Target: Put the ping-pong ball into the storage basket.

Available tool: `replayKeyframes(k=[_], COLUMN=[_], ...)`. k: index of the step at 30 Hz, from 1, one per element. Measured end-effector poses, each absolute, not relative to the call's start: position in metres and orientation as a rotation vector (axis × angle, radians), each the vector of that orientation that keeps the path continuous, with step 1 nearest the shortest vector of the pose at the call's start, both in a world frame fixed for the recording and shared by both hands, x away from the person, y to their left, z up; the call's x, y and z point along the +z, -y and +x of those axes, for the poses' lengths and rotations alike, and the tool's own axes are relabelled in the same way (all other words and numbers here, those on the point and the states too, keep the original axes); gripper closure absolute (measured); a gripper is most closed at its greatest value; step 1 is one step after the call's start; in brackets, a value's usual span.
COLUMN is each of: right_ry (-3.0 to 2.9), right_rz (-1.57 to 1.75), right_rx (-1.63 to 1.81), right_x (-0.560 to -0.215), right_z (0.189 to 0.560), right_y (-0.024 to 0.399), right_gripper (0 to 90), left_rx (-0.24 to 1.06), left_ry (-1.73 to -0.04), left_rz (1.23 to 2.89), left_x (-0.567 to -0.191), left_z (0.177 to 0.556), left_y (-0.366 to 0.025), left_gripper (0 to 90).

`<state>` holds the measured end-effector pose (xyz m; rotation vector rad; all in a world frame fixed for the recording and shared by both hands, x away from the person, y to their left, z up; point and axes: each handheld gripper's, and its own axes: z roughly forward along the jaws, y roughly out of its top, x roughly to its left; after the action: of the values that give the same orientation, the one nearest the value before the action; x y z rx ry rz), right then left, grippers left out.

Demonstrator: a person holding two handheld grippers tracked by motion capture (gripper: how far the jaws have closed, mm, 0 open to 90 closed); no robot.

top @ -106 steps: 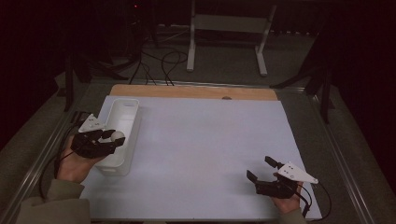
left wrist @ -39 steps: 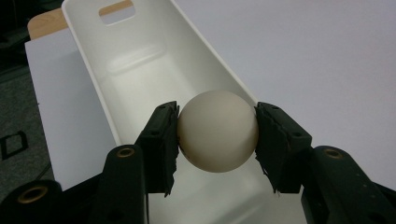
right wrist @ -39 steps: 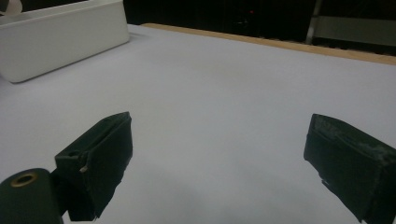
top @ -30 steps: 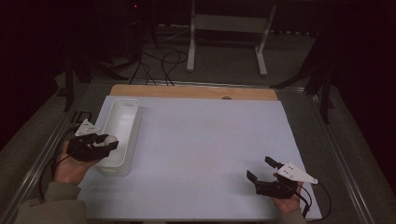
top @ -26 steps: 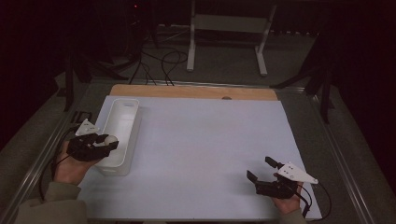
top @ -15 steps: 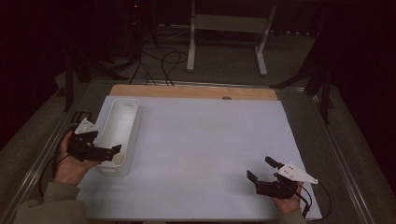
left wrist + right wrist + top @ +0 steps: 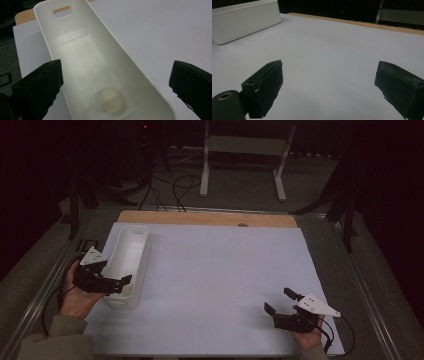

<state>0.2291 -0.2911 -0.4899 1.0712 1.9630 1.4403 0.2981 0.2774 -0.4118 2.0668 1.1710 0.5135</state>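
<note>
Left gripper pulled back from bin

Drawn back toward the near end of the white bin (image 7: pixel 127 262), the left gripper (image 7: pixel 107 283) spreads its fingers wide, holding nothing. A pale ball (image 7: pixel 110 99) sits inside. Well apart, the right gripper (image 7: pixel 282 307) rests open on the surface (image 7: pixel 220 270).

Place: lab / recording rig, dim room w/ dark surroundings.
Table (image 7: pixel 215 270): white sheet over wood top, metal rails along sides.
Floor: grey carpet, loose cables (image 7: pixel 170 185) behind table.
Background: white metal stand (image 7: pixel 245 150), black tripod legs (image 7: pixel 345 200).
</note>
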Motion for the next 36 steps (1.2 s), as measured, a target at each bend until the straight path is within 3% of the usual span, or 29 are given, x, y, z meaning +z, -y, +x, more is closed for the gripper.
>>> replayKeyframes(k=[36], right_ry=[-1.964], right_rz=[1.072], right_rx=[1.441], right_x=[-0.490], right_z=[0.229], right_y=[0.291], right_gripper=[7.7], left_rx=[0.530], left_ry=[-1.022], left_rz=[2.023], left_x=[-0.422], left_z=[0.280], left_y=[-0.264], left_gripper=[0.0])
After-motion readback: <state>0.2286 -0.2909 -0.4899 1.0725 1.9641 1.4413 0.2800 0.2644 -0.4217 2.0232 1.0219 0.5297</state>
